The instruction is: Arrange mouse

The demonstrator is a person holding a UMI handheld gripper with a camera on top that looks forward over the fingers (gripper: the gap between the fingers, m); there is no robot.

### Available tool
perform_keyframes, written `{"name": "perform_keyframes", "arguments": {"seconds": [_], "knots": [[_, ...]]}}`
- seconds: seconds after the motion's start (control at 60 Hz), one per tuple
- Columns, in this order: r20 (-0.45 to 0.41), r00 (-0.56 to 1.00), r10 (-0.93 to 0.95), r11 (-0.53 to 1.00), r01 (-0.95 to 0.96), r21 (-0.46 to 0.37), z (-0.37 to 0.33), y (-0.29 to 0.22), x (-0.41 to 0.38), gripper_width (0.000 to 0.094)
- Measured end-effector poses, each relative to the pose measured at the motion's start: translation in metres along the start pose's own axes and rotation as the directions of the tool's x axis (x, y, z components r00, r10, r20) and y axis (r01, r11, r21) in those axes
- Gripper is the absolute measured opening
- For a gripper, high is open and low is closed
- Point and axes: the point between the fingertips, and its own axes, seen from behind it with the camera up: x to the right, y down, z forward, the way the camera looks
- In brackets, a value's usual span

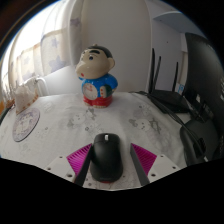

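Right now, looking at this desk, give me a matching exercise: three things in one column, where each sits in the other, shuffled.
Things:
1. mouse
2. cartoon figurine
3. office chair

Places:
A. beyond the fingers, mid-table
B. off the table's edge, to one side
C. between the open gripper fingers

Pairs: 1-C, 2-A, 3-B

Cam on tongs [107,160], low, facing fwd.
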Motion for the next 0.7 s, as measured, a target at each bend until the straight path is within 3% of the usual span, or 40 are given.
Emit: {"name": "perform_keyframes", "arguments": {"seconds": [0.067,0.117,0.217,0.367,0.5,0.7], "knots": [[0.007,1.0,-0.015,1.0,0.015,0.002,0.0,0.0,-0.004,0.066],[0.004,1.0,-0.019,1.0,0.019,0.001,0.0,-0.001,-0.005,0.0522],[-0.031,0.999,-0.021,1.0,0.021,-0.01,0.0,-0.002,0.0,0.0472],[-0.058,0.998,-0.034,0.999,0.035,0.005,-0.009,-0.019,-0.001,0.0445],[-0.077,0.995,-0.065,0.995,0.071,0.068,-0.035,-0.069,-0.023,0.0445],[0.021,0.999,-0.03,0.992,0.027,0.121,-0.068,-0.134,-0.151,0.0443]]}}
